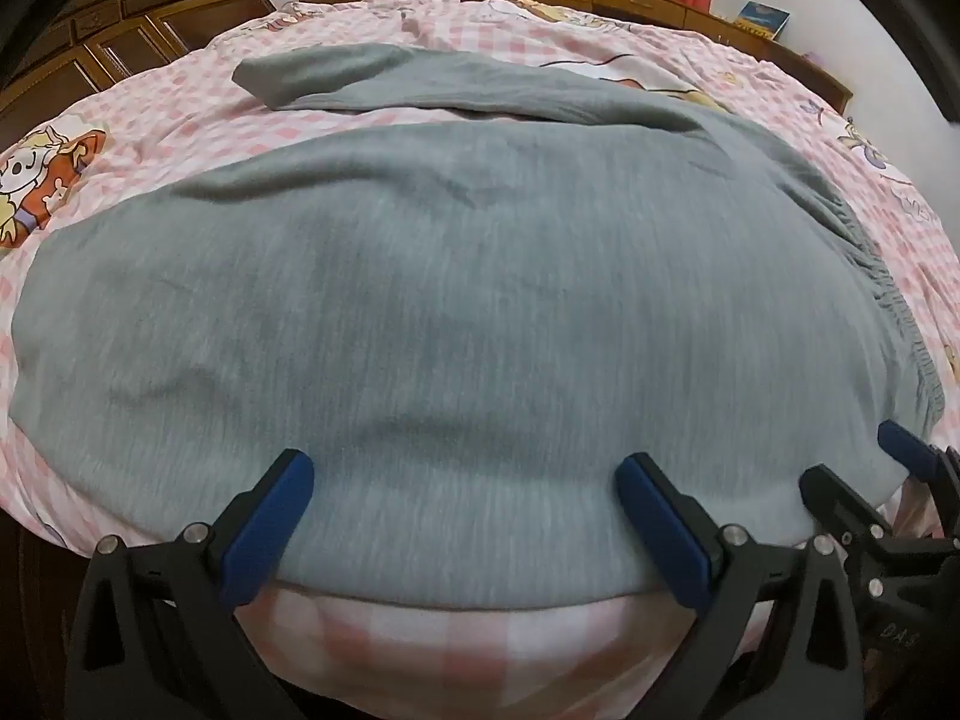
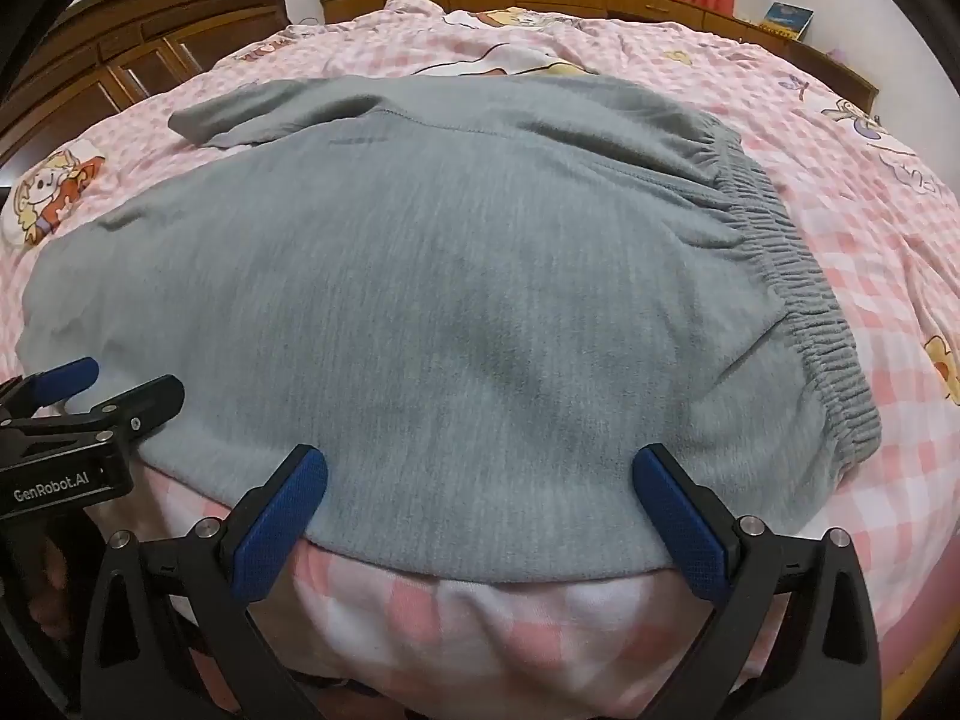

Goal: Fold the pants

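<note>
Both tools — left tool [image 1: 465,480] and right tool [image 2: 480,474] — gape wide and empty at the near edge of grey fleece pants [image 2: 450,276], which stretch left-to-right across the pink checked bed [image 2: 870,300], elastic waistband [image 2: 798,294] nearest the right tool.

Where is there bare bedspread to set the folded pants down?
Bare bedspread lies right of the waistband, toward the book; also past the far leg, toward the pillow. The near edge is crowded: pants, left gripper, right gripper.

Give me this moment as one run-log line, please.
left gripper: open | right gripper: open | grey pants: flat on bed, near edge between fingers
</note>
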{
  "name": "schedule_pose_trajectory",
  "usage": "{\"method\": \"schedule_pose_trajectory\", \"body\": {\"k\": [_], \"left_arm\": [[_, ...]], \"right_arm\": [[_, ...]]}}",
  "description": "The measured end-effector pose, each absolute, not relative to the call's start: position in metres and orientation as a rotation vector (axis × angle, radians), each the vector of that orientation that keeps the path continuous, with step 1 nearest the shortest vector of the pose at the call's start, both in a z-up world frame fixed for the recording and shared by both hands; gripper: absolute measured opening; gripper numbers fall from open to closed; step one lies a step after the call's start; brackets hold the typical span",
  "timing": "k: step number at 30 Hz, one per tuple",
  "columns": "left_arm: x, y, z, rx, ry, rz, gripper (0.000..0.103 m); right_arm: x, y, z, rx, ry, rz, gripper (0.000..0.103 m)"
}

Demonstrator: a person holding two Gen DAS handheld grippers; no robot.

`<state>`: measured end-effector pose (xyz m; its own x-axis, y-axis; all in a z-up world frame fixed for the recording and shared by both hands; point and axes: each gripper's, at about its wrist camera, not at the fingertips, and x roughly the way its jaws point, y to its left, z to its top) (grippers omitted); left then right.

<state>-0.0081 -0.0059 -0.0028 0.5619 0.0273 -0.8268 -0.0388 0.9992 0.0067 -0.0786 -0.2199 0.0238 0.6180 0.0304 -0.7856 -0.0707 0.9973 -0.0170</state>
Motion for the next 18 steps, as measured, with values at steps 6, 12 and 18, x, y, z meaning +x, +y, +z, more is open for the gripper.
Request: {"method": "schedule_pose_trajectory", "body": {"k": [6, 12, 18], "left_arm": [[-0.0057, -0.0048, -0.0007, -0.015, 0.976, 0.037, 0.103], [-0.0059, -0.0064, 0.0, -0.013, 0.971, 0.038, 0.103], [-0.0055, -0.0062, 0.0005, -0.013, 0.97, 0.038, 0.103]], "right_arm": [[-0.0734, -0.2148, 0.0187, -0.051, 0.892, 0.053, 0.103], [-0.0732, -0.213, 0.0177, -0.053, 0.89, 0.053, 0.103], [-0.072, -0.2125, 0.017, -0.055, 0.891, 0.055, 0.103]]}}
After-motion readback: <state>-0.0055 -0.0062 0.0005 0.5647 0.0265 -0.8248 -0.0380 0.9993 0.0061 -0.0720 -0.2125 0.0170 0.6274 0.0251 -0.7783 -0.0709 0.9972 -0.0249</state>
